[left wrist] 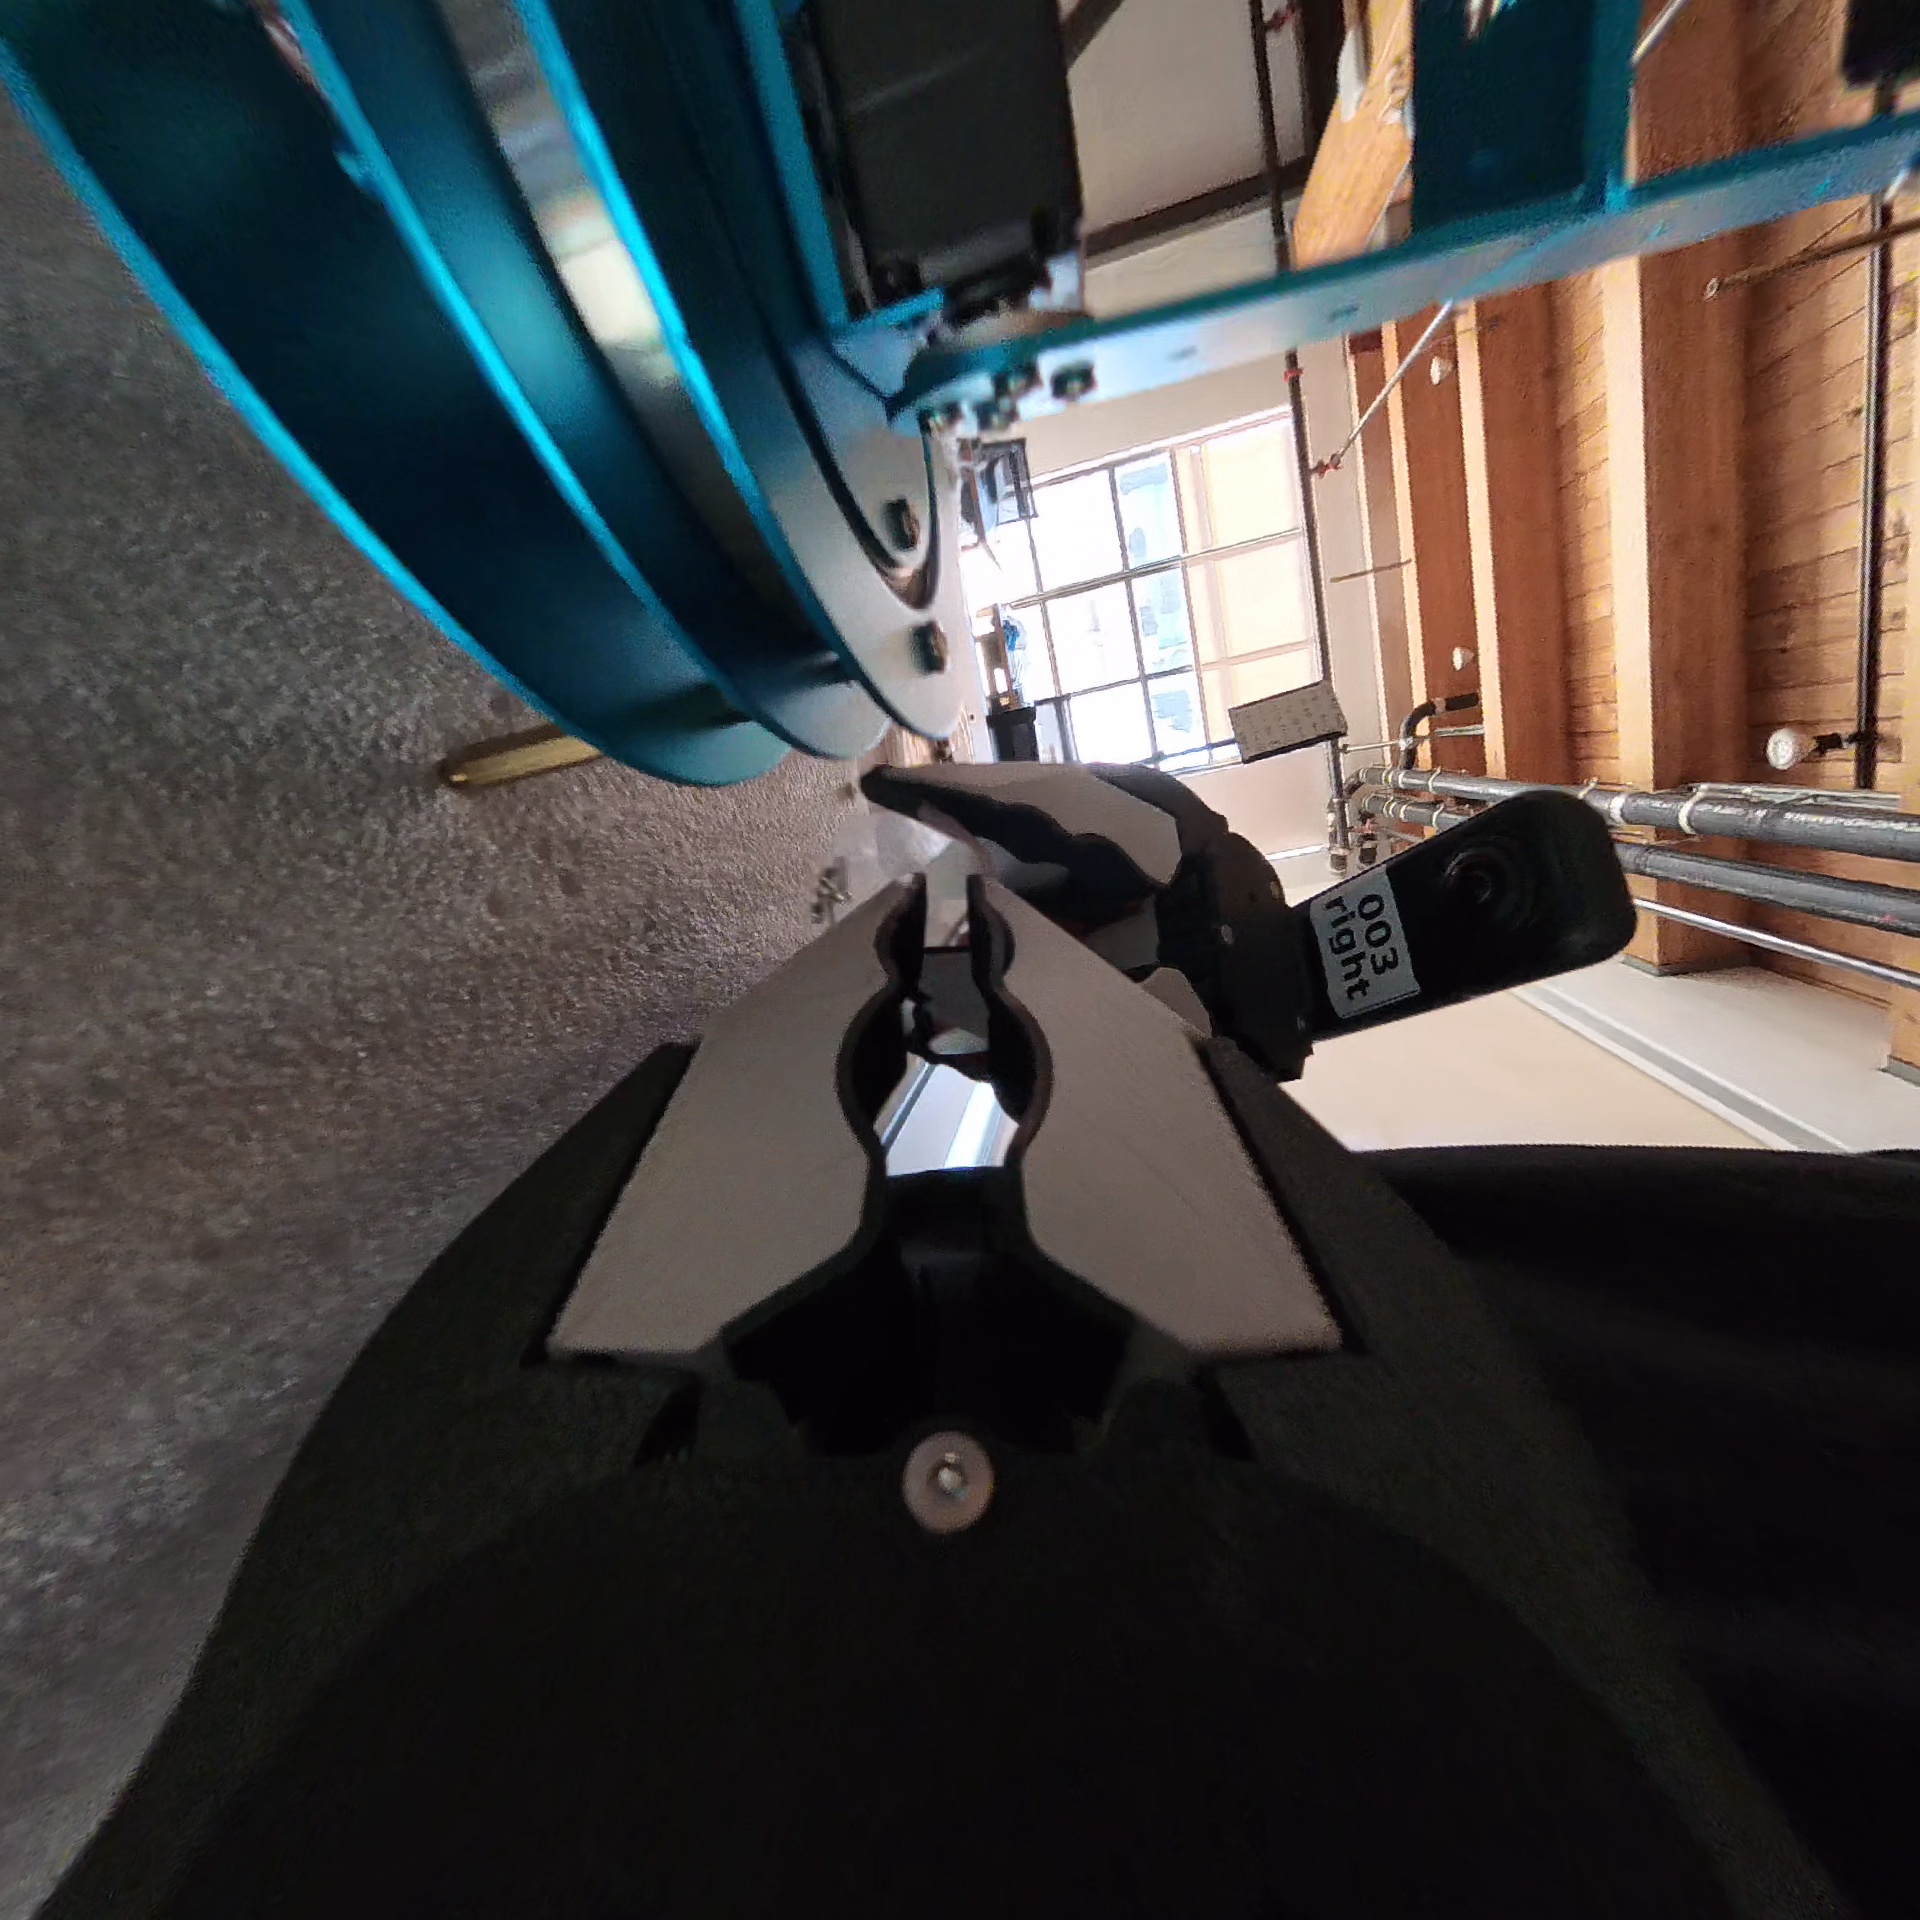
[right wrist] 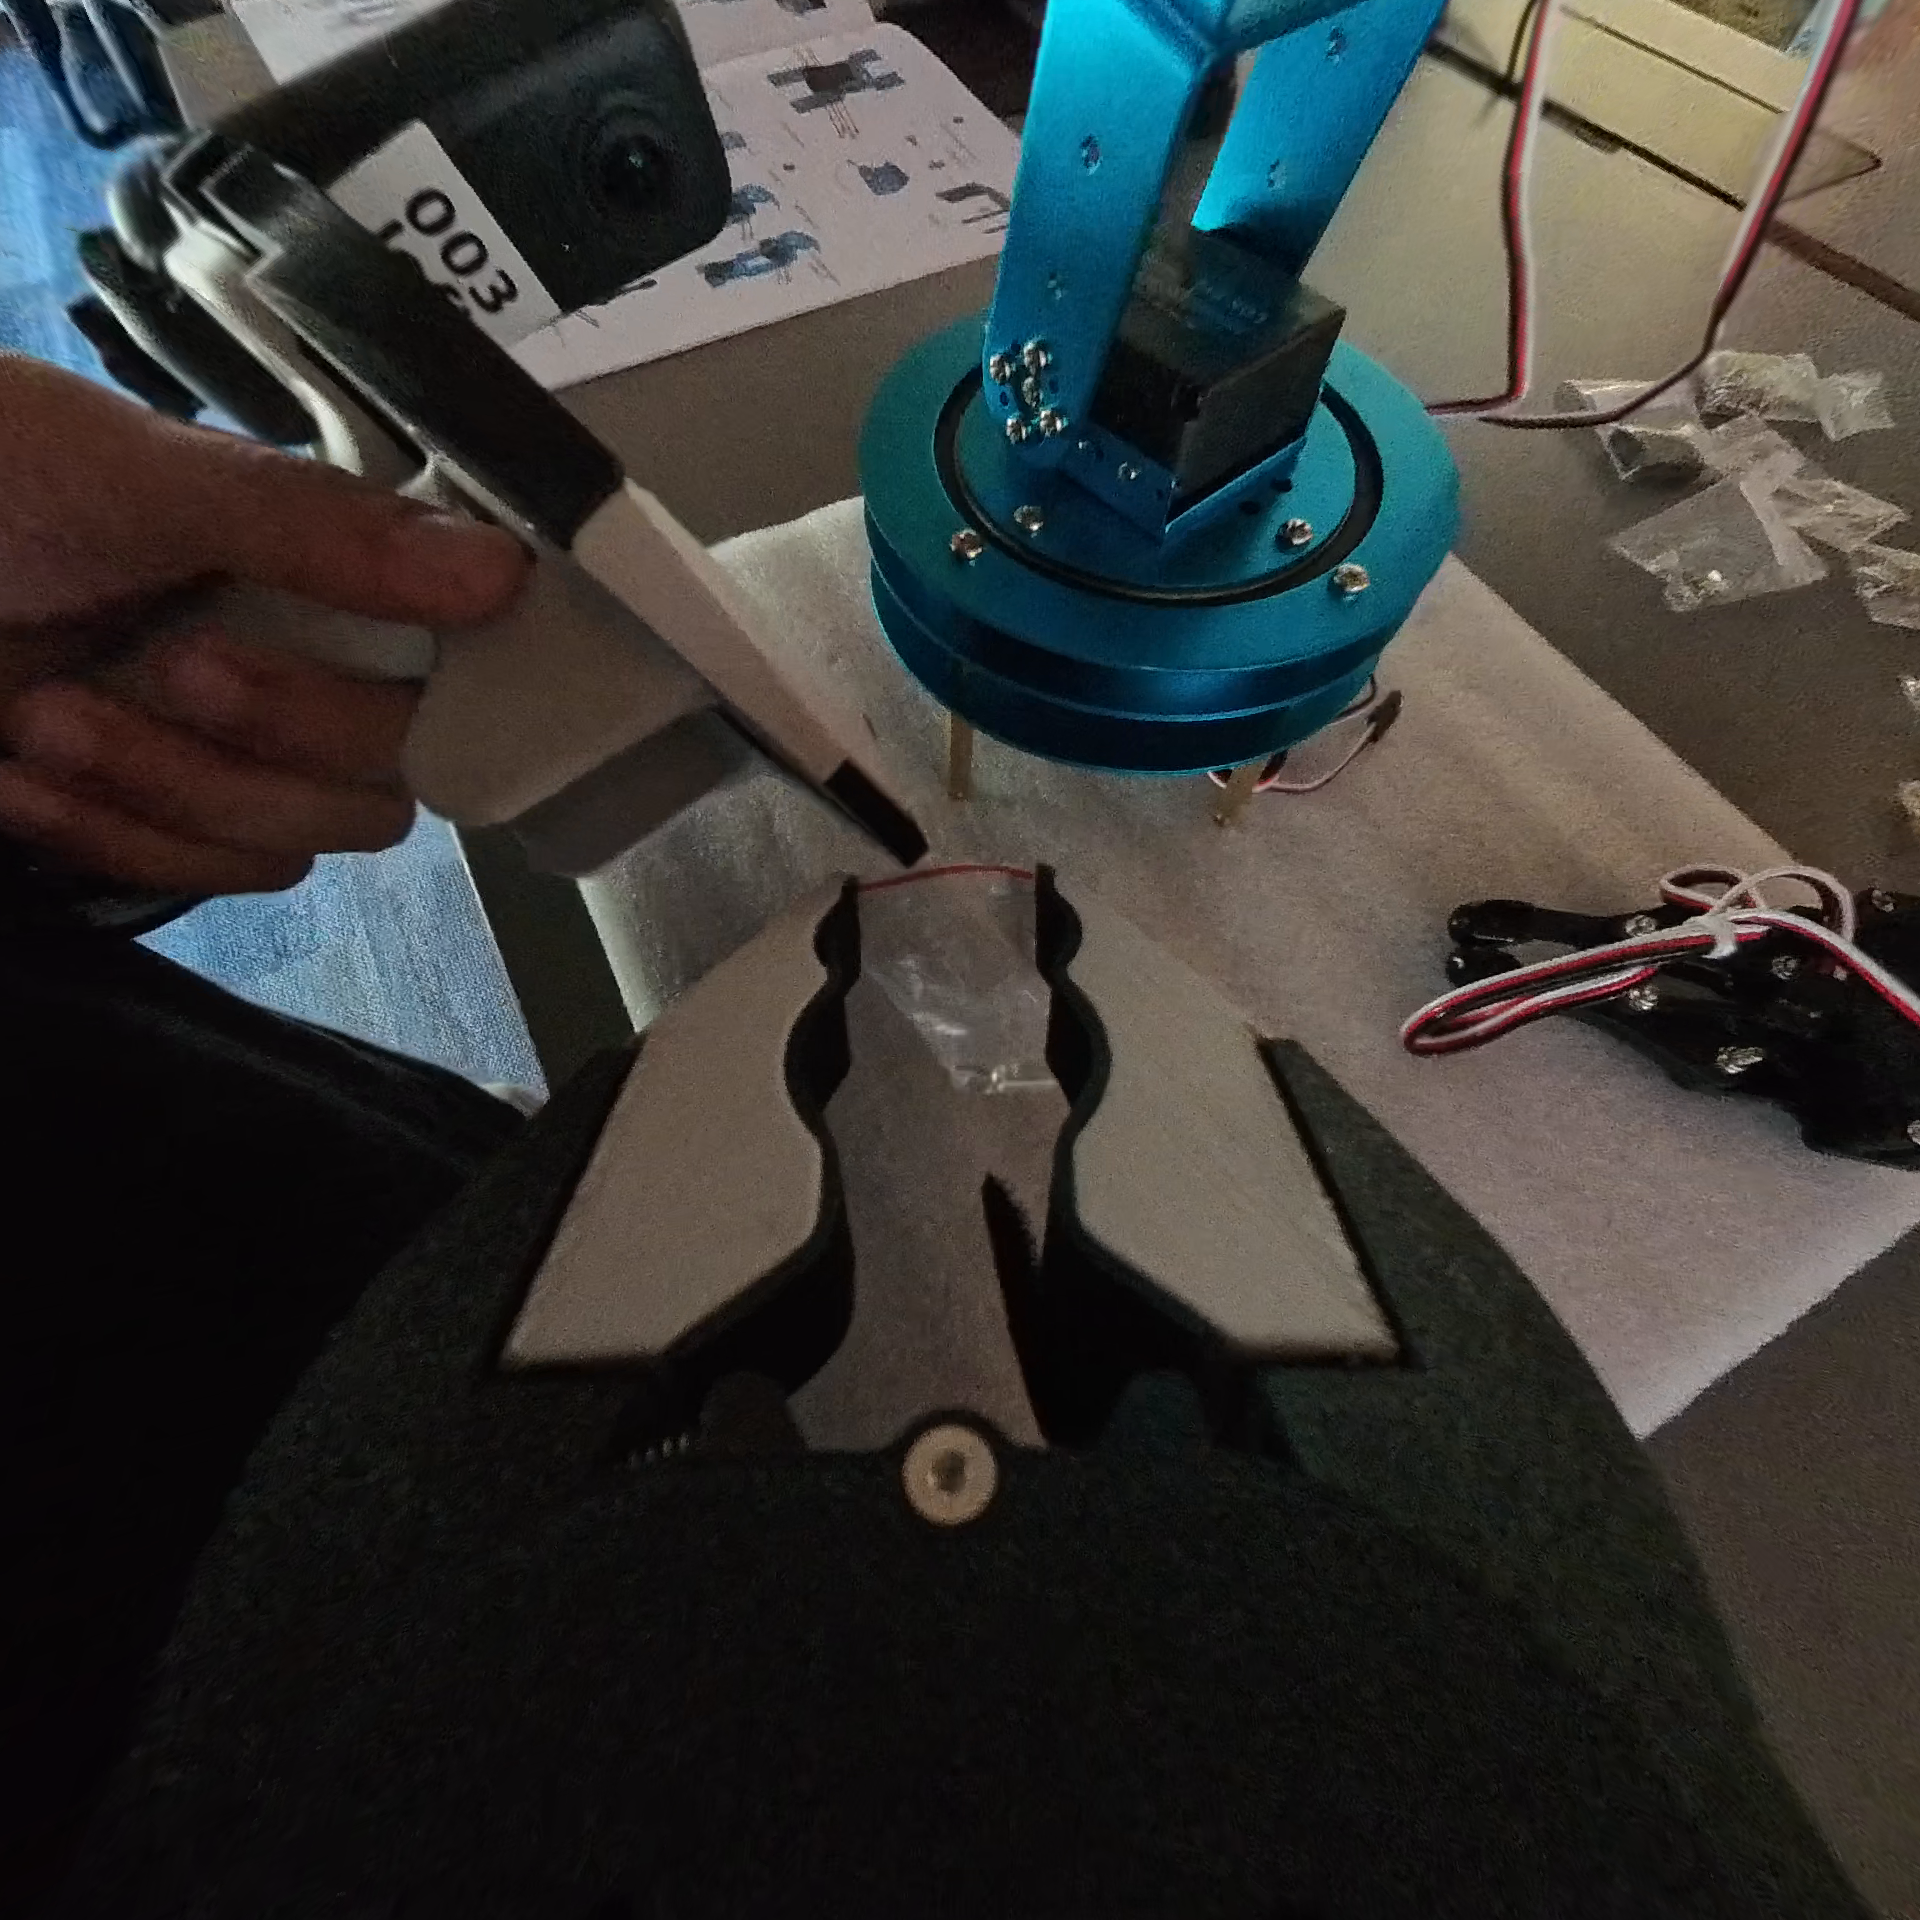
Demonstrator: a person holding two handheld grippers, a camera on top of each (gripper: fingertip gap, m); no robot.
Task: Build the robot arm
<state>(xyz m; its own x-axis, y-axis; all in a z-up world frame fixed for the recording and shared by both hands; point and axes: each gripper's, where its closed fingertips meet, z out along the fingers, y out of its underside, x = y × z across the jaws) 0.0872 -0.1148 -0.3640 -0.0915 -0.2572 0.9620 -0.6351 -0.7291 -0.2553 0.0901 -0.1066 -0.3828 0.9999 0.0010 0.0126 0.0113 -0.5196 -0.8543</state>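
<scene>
I am taking the round blue anodised metal turntable base (right wrist: 1158,613) as my landmark: it is standing on short brass standoff legs on a white foam sheet (right wrist: 1558,1143), with a blue bracket and a black servo block rising from its top. My right gripper (right wrist: 945,883) is hovering just in front of that base, its jaws standing well apart over a small clear plastic bag with a red zip line (right wrist: 951,977), which is lying flat on the foam between the fingers; I think the fingertips are touching the bag's top edge, though the blur is leaving me unsure. My left gripper (left wrist: 943,894) is tilted on its side just beside the base's rim, jaws drawn narrow with only a slim gap, gripping nothing I can make out. A person's hand (right wrist: 208,644) is wrapping around it. To the right of the base, a black claw assembly with red, white and black wires (right wrist: 1704,997) is resting on the foam.
</scene>
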